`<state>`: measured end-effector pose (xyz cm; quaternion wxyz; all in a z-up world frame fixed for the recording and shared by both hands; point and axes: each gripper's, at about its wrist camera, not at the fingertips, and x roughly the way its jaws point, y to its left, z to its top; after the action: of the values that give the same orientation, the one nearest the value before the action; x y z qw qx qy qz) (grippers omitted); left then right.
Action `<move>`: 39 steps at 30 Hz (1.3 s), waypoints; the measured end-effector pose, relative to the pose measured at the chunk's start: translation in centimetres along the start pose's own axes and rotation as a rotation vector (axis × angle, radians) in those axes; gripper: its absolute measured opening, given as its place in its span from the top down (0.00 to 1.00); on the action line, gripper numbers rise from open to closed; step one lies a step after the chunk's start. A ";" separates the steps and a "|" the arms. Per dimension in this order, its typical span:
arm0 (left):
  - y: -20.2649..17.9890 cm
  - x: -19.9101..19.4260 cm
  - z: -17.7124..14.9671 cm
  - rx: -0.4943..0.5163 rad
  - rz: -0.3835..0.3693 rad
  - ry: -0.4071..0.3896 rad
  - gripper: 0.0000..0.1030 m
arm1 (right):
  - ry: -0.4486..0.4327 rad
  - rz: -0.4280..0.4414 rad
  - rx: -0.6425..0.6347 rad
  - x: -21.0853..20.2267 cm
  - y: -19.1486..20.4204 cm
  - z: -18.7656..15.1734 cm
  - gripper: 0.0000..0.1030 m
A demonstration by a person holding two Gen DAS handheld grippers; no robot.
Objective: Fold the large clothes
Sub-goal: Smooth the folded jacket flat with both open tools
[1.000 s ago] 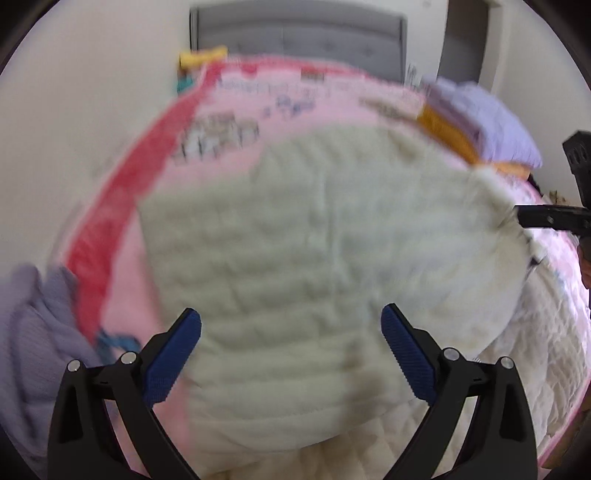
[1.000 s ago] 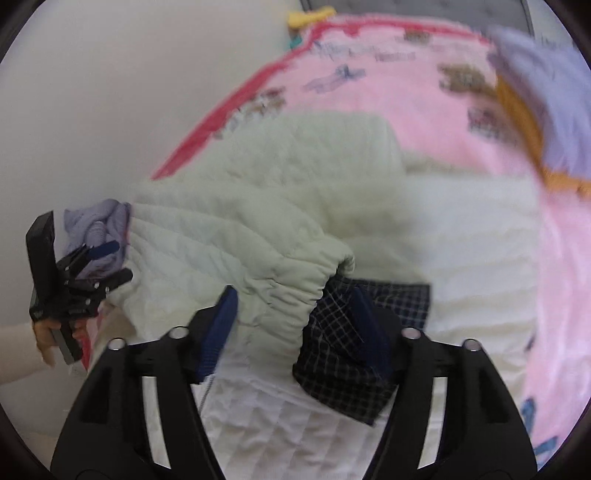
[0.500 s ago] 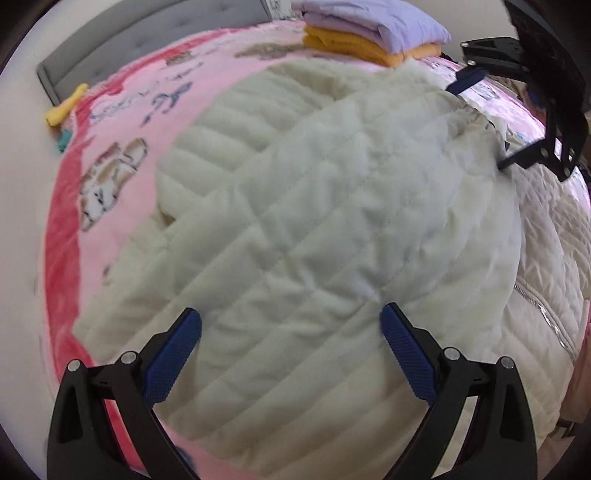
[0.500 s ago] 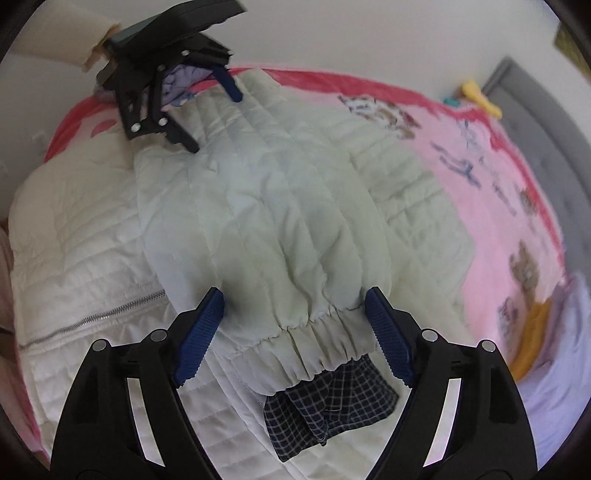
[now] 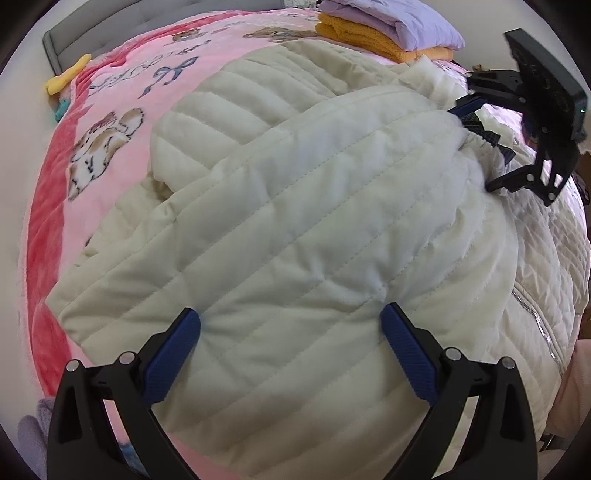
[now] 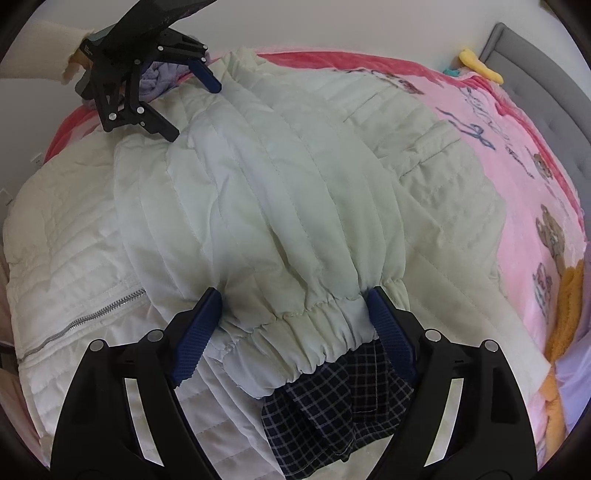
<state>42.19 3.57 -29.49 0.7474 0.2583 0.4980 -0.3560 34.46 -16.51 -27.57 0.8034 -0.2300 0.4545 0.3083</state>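
A cream quilted jacket [image 5: 295, 221] lies spread on the pink blanket, one sleeve folded across its zipped body. My left gripper [image 5: 291, 332] is open, its blue pads pressed on the sleeve near the shoulder. My right gripper [image 6: 295, 310] is open around the sleeve's elastic cuff [image 6: 314, 317], with dark checked lining [image 6: 332, 406] showing below it. The jacket fills the right wrist view [image 6: 277, 192]; its zip [image 6: 85, 321] runs at the left. Each gripper shows in the other's view: the right one [image 5: 476, 144], the left one [image 6: 192, 103].
The pink teddy-print blanket [image 5: 122, 110] covers the bed. Folded purple and orange clothes [image 5: 388, 33] are stacked at the far side. A yellow toy [image 5: 66, 74] lies near the grey headboard [image 5: 92, 22]. A lilac garment [image 6: 159, 77] lies at the bed edge.
Both grippers came down onto the sleeve. The left now presses near the shoulder; the right has closed in around the cuff. The sleeve lies flatter across the jacket body.
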 end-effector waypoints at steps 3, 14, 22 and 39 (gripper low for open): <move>0.0 -1.4 -0.4 -0.028 0.053 -0.027 0.06 | -0.024 -0.083 0.012 -2.4 1.0 0.4 0.19; -6.6 -9.9 -10.9 -0.192 0.089 -0.088 0.06 | 0.070 -0.204 0.346 -10.7 8.5 -10.4 0.14; -12.2 -9.5 -17.3 -0.364 0.070 -0.023 0.06 | 0.147 -0.307 0.507 -11.9 13.3 -16.8 0.14; -14.0 -5.6 -21.7 -0.363 0.084 0.137 0.05 | 0.233 -0.169 0.486 -9.0 13.9 -21.6 0.13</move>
<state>17.51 12.63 -32.76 0.7603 0.1633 0.5925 -0.2103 8.36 -23.30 -31.36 0.8002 -0.1017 0.5836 0.0936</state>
